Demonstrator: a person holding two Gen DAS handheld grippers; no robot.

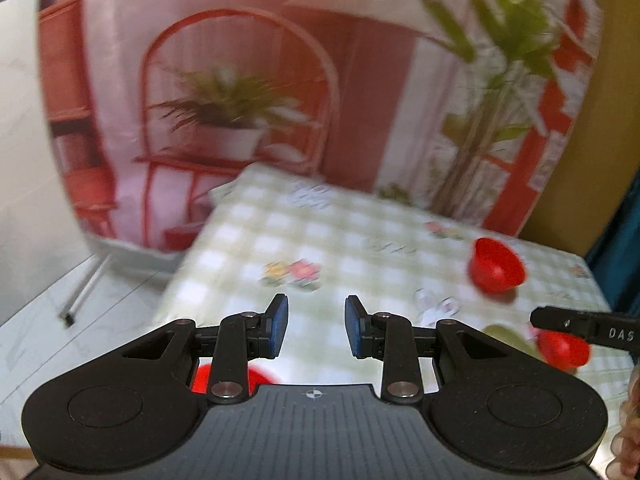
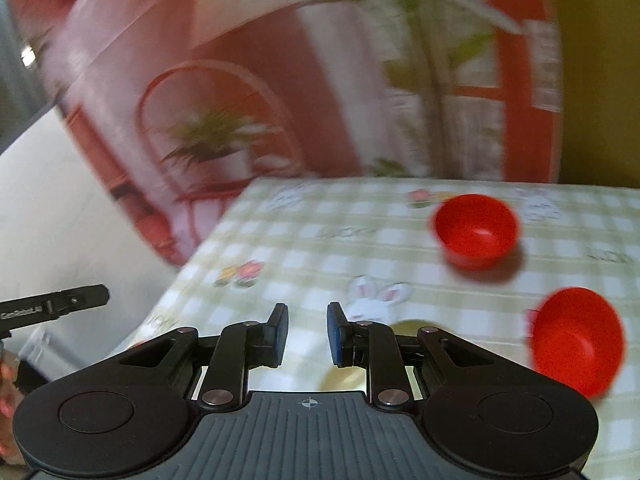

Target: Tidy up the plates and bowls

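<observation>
Red plastic bowls sat on the checked tablecloth (image 2: 304,240): the far bowl (image 2: 476,230) at one o'clock, the near bowl (image 2: 576,340) tipped on its side at three. My right tongs (image 2: 307,334) and left tongs (image 1: 316,326) both hung apart, holding nothing. I judged a hasty pinch on that tilted rim might send it rolling away.

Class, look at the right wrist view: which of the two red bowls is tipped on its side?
The nearer bowl, at the right edge, is tipped with its opening facing sideways. The farther bowl sits upright on the tablecloth.
</observation>
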